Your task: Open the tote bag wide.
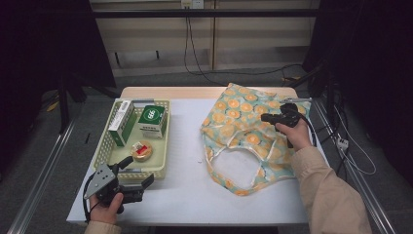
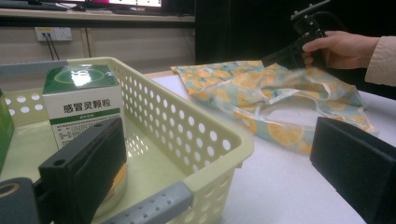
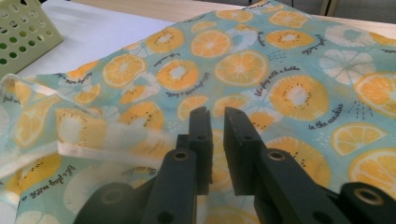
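Right hand-held gripper over the bag, left one waiting by the basket.

High view: tote bag (image 1: 246, 134) lay at three o'clock on the surface (image 1: 187, 165). Left gripper view: left hand-held gripper (image 2: 219, 163) gaped, released, astride the basket (image 2: 187, 126) rim. Right gripper view: right hand-held gripper (image 3: 218, 114) hovered slightly parted, gripping nothing.

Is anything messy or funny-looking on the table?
Only the orange-print bag: it lies crumpled and folded on the table, not flat. The boxes in the yellow basket sit neatly, and nothing looks spilled or broken.

"感冒灵颗粒" on white-green box (image 2: 86, 109)
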Action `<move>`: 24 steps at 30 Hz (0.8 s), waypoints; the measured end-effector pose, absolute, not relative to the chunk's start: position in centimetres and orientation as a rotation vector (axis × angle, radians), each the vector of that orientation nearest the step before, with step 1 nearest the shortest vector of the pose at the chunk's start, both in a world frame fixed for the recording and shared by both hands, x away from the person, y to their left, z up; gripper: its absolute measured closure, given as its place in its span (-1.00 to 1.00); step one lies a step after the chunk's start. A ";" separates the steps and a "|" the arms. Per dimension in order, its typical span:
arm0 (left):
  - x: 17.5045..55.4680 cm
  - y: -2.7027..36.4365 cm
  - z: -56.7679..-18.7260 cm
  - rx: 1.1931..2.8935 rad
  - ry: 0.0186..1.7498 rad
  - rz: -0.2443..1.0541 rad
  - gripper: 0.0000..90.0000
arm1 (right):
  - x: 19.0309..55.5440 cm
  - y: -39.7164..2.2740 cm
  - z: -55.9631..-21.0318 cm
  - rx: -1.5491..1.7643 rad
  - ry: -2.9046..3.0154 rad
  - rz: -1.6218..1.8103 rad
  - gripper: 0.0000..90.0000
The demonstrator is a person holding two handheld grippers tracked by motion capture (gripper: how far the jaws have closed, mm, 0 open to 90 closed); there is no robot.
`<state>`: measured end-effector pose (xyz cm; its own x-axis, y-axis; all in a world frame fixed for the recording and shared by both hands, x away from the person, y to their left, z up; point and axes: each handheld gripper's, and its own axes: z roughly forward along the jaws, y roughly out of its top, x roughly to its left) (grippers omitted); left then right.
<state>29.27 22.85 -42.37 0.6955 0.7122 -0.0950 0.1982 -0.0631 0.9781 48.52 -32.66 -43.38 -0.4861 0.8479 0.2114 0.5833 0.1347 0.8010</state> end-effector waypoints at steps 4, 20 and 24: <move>29.3 22.7 -42.4 1.621 0.750 0.491 -0.92 | 48.0 -32.0 -42.6 1.353 2.132 1.267 0.48; 29.1 22.4 -42.1 1.616 0.738 0.489 -0.93 | 41.5 -27.8 -40.4 1.131 2.318 1.292 -0.08; 29.2 22.4 -42.1 1.621 0.734 0.492 -0.92 | 40.4 -27.4 -41.2 1.111 2.349 1.251 -0.01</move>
<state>29.17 22.38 -42.11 0.7089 0.7002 -0.0850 0.1873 -0.0708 0.9797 40.39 -27.39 -41.20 -0.6749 0.7278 0.1216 0.5069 0.3375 0.7932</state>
